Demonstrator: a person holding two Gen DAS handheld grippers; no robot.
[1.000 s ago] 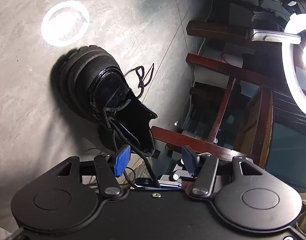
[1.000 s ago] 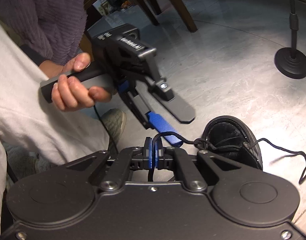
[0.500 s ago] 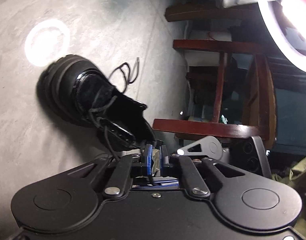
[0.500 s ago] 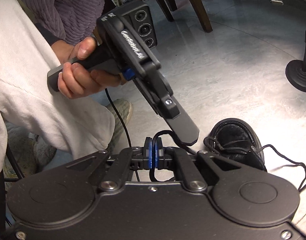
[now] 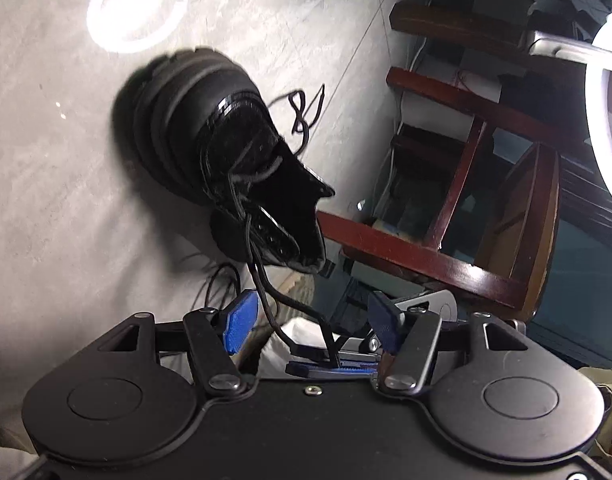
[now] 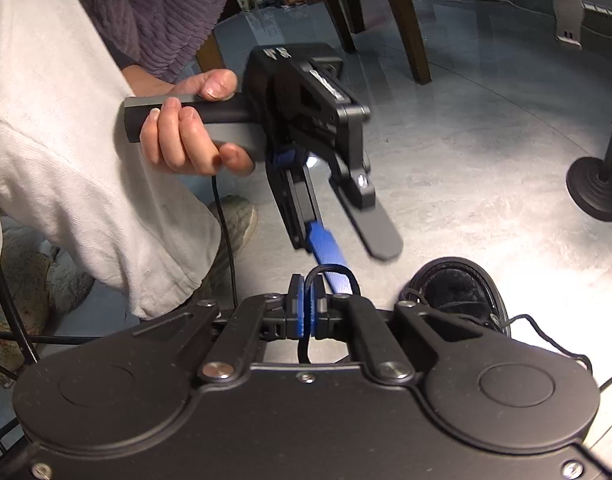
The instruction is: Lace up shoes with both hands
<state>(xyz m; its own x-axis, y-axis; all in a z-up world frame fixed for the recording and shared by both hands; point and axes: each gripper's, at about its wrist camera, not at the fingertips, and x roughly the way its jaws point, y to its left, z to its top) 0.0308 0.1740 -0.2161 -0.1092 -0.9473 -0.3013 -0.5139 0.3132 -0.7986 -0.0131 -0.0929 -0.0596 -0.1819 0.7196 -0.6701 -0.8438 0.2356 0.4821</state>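
Observation:
A black shoe (image 5: 225,168) lies on the grey floor, its tongue end towards me. One black lace (image 5: 261,280) runs from its eyelets down between the blue pads (image 5: 241,320) of my left gripper (image 5: 312,320). The left jaws are opening and do not press on the lace. Further down, the lace ends in the right gripper's pads. In the right wrist view my right gripper (image 6: 306,308) is shut on the lace (image 6: 334,270), which loops just above its pads. The left gripper (image 6: 358,248) hangs over it, held by a hand (image 6: 185,136). The shoe (image 6: 458,296) sits to the right. The other lace end (image 5: 306,112) lies loose on the floor.
A dark wooden chair frame (image 5: 446,256) stands right of the shoe, with a ring light (image 5: 602,120) beyond it. A round black stand base (image 6: 598,188) rests on the floor at the far right. The person's white trouser leg (image 6: 65,160) and foot (image 6: 233,216) are at left.
My left gripper, open a second ago, closed around the lace half a second ago and now stands open again. The right gripper has stayed shut on the lace.

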